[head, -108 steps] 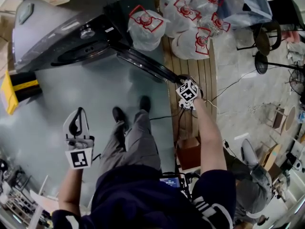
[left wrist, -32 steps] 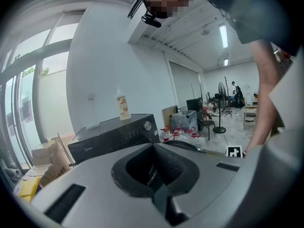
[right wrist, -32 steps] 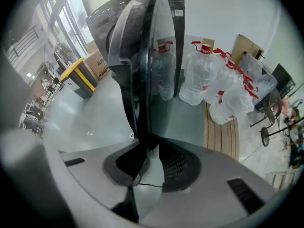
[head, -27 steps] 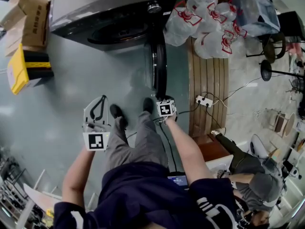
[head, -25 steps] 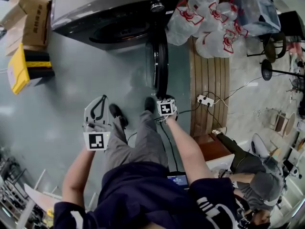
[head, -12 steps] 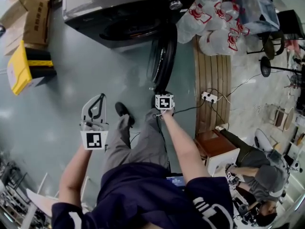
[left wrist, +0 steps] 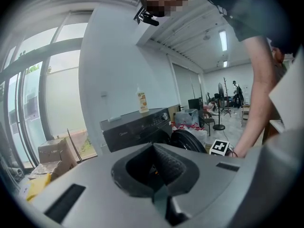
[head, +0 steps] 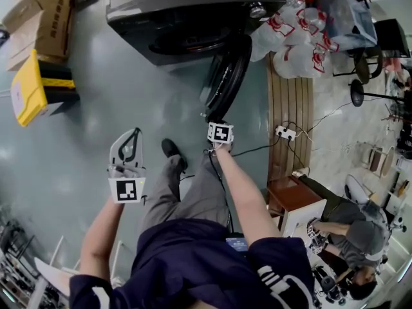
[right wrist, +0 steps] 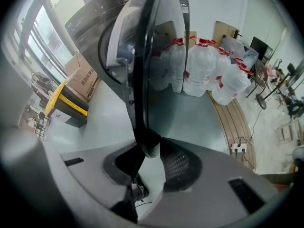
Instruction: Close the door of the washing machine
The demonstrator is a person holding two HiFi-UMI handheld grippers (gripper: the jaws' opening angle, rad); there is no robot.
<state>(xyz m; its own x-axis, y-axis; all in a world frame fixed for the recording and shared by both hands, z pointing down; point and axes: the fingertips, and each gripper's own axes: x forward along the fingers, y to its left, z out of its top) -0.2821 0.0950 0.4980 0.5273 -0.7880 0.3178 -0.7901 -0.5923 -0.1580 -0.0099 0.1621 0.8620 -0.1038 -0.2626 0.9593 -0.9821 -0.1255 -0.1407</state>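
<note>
Black door (head: 226, 76) upright, half open, angled out from washer (head: 167, 5), rim clamped in right gripper (head: 214, 118), left gripper (head: 134, 134) closed, empty.

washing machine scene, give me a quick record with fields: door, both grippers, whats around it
washing machine: dark front-loader, at the top of the head view
door: partly open, swung out at an angle from the drum opening
right gripper: closed on the door's rim
left gripper: shut, empty, held clear of the machine
door side: bagged water jugs on wooden planks
other side: cardboard boxes
task state: door not yet closed
</note>
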